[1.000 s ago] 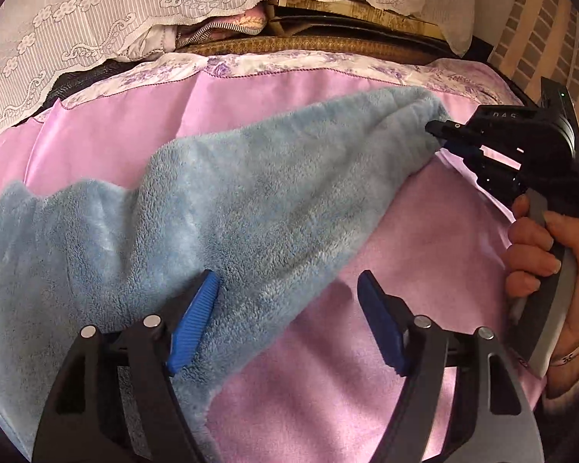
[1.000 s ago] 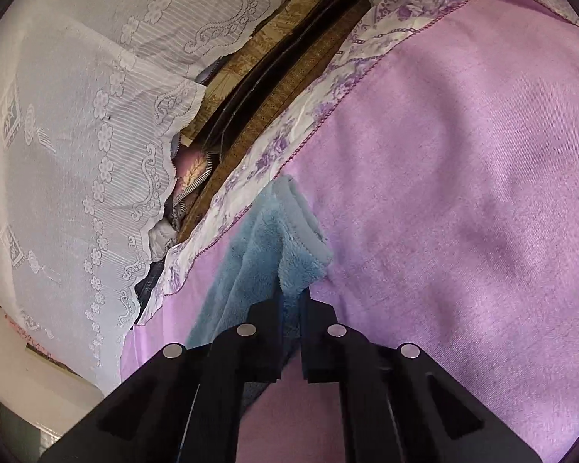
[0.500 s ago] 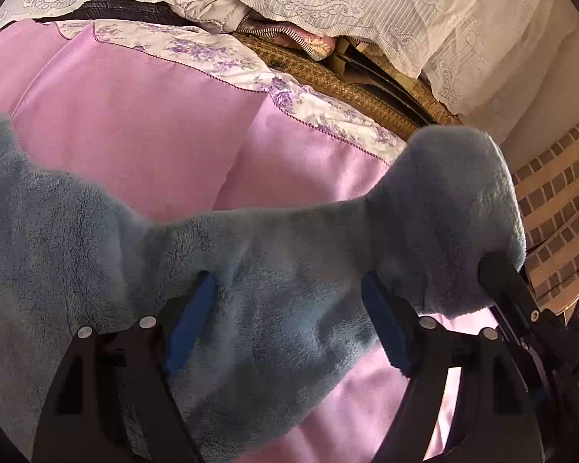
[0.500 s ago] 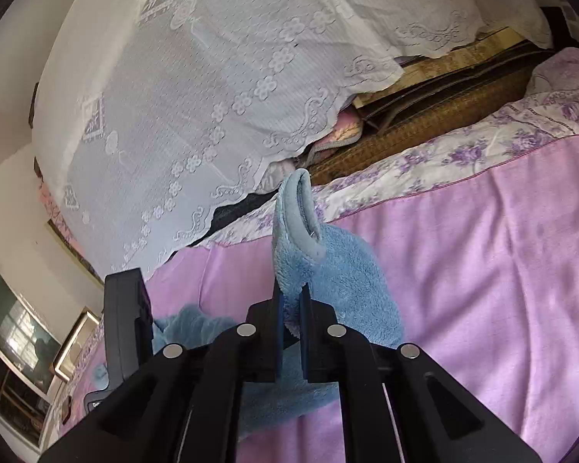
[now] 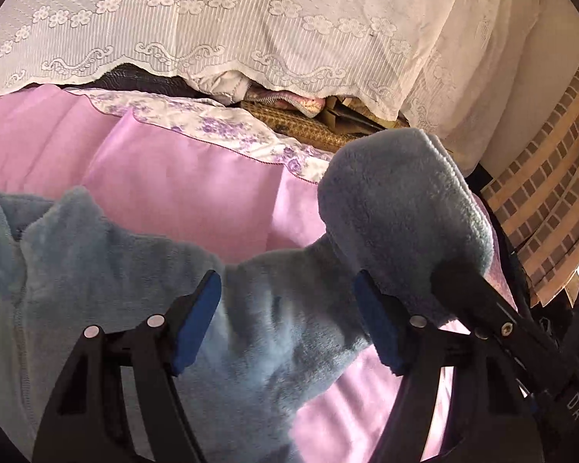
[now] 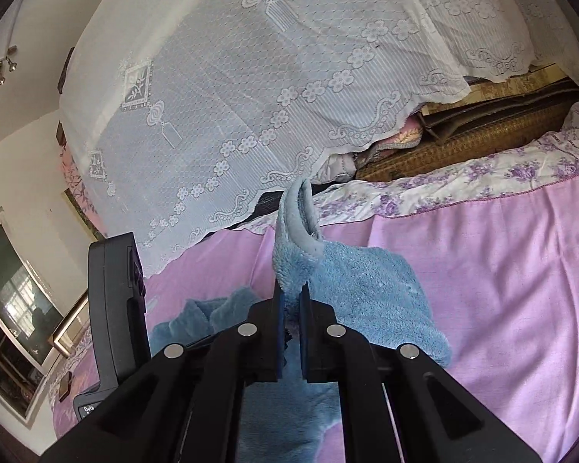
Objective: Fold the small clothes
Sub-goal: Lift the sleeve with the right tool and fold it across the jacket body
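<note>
A fluffy light-blue garment lies across the pink bedsheet. My left gripper is open, its blue pads standing either side of the garment's middle, just above it. My right gripper is shut on the garment's cuffed end and holds it lifted off the sheet. In the left wrist view that lifted end hangs from the right gripper's black fingers at the right. The garment's body trails down onto the sheet.
A white lace cover drapes over stacked bedding and a woven mat behind the bed. A floral border edges the pink sheet. A brick-pattern wall is at the right. The left gripper's black body shows at left.
My right gripper has lifted the garment's end off the sheet and carried it up and toward the left gripper. The left gripper has tilted up over the garment's middle, still open.
</note>
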Tool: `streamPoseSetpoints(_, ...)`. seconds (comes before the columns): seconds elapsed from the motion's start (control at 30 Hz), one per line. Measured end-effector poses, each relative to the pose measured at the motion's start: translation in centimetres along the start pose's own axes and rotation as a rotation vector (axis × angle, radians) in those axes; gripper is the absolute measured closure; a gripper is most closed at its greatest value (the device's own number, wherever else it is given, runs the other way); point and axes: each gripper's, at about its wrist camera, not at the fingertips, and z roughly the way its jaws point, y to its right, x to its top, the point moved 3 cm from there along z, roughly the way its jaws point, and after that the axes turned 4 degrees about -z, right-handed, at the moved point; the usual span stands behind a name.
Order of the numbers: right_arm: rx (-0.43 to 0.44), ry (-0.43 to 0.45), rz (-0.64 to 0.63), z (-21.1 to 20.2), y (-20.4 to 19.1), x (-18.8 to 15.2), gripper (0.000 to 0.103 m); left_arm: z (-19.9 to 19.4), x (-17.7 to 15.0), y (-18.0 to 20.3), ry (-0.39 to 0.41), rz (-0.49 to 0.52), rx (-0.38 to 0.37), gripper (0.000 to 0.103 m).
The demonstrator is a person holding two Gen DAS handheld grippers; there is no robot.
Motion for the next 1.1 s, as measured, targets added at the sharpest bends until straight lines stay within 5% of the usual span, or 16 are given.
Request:
streamPoseSetpoints(0.5, 0.175, -0.132, -0.090, 6.1, -11.9, -2.0, 0.096, -8.7, 0.0, -13.0, 0.108, -0.048, 0.182, 0.034)
streamPoseSetpoints(0.8, 0.185, -0.328, -0.153, 10.9, -14.5, -7.4, 0.090, -8.2, -3.6, -20.6, 0.020, -0.144, 0.328, 0.026)
streamPoseSetpoints(0.9, 0.211, -0.364, -0.112, 10.9, -13.8, -7.7, 0.087, -8.8, -3.8, -22.1, 0.012, -0.225, 0.291, 0.026)
streamPoseSetpoints(1.1, 0.210, -0.279, -0.112, 7.6, -12.9, -5.4, 0.087, -13.3, -3.2, -21.4, 0.156, -0.288, 0.262, 0.019)
